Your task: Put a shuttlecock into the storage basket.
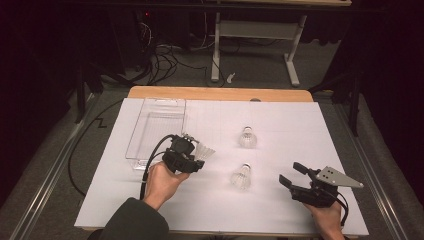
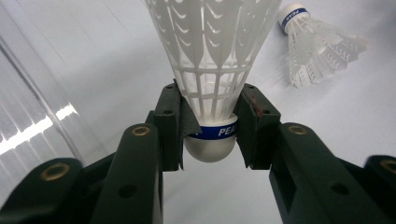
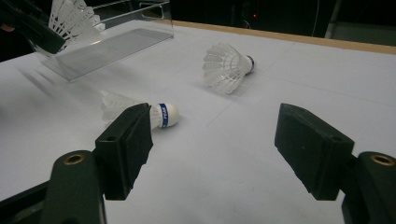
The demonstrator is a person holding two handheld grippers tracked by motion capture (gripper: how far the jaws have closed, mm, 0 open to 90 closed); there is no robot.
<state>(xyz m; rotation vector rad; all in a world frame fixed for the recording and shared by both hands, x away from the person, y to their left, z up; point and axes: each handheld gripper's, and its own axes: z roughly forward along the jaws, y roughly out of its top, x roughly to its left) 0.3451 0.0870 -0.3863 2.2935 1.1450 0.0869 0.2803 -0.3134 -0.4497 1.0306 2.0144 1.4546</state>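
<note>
Left gripper (image 1: 196,159) is clamped on a white shuttlecock (image 2: 212,70) at the cork base, skirt pointing away, just beside the clear plastic tray (image 1: 156,125), likely so it can go in cork-first. Right gripper (image 1: 295,175) hangs with jaws spread and empty near the front right of the worktop (image 1: 280,120). Two more shuttlecocks (image 1: 247,137) (image 1: 241,176) lie on their sides mid-worktop, apart from the tray.

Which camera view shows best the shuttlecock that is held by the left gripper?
The left gripper view: the held shuttlecock is close, its cork base clamped between the jaws. The high view shows it small beside the clear tray. The right gripper view catches its feathers at the top-left corner.
</note>
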